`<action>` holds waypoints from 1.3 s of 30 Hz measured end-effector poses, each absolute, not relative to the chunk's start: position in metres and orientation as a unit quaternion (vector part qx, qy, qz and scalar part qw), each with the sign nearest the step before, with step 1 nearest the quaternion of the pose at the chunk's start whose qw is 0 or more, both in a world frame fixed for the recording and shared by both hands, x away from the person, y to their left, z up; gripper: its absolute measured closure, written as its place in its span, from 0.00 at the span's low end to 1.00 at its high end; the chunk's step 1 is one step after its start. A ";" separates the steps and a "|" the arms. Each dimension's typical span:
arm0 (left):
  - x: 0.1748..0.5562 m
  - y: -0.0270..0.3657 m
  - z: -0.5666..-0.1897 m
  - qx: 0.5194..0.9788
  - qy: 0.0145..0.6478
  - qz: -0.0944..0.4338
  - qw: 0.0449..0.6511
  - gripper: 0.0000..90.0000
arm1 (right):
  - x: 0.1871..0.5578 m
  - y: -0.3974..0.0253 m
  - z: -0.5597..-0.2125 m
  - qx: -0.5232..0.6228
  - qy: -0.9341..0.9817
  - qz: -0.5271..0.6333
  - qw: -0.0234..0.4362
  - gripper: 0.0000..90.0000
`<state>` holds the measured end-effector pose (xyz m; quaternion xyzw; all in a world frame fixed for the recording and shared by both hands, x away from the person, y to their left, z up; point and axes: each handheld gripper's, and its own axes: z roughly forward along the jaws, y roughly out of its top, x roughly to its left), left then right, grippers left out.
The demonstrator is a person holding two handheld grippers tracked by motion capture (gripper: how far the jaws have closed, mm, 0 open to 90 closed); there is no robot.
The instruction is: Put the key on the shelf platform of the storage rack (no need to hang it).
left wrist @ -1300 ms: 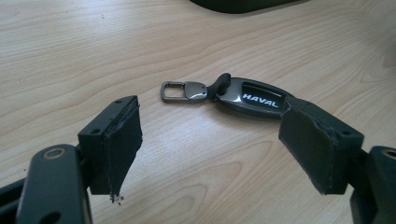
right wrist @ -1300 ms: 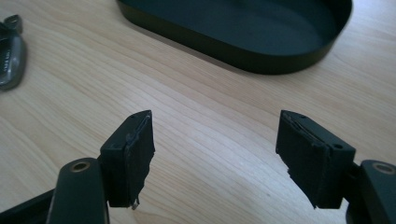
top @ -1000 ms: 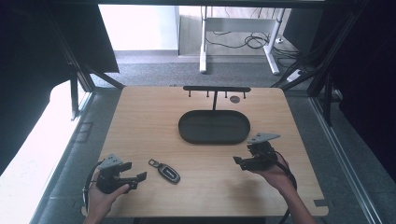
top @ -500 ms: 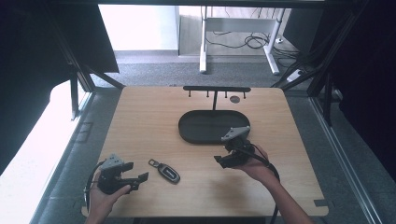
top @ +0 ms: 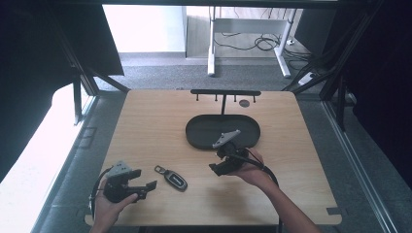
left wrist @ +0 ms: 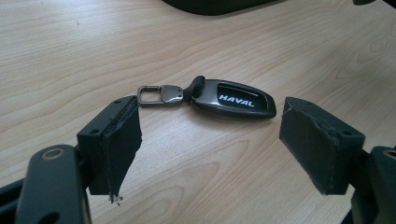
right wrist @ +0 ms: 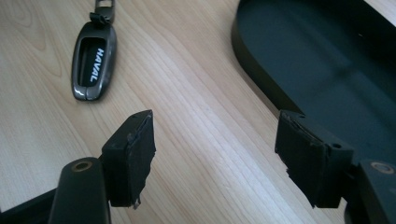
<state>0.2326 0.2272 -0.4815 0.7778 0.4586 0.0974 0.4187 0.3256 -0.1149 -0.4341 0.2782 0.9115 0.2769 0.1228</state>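
At the lower left of the high view the left gripper (top: 145, 186) is held wide open and empty, just beside the Haval key fob (top: 175, 179) (flat on the table (top: 145, 126), low centre). Right of it, the right gripper (top: 219, 168) is likewise spread with nothing gripped; the thin fob could be skidded away if pinched too high.

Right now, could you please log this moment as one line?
left claw: open, empty | right claw: open, empty | key fob: flat on table | tray: empty

On the counter (top: 145, 126), the key fob (top: 171, 177) lies between the left claw (top: 145, 187) and right claw (top: 217, 167); the tray (top: 204, 132) sits behind, rack (top: 225, 92) beyond it.
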 end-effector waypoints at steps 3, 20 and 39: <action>0.233 0.228 -0.483 0.778 0.460 0.096 0.416 0.23 | 0.327 -0.103 -0.437 0.267 0.917 0.272 0.116 0.33; 0.234 0.228 -0.487 0.779 0.467 0.092 0.408 0.24 | 0.325 -0.064 -0.440 0.236 0.927 0.274 0.101 0.34; 0.234 0.232 -0.487 0.776 0.472 0.093 0.408 0.24 | 0.324 -0.030 -0.455 0.218 0.934 0.275 0.074 0.35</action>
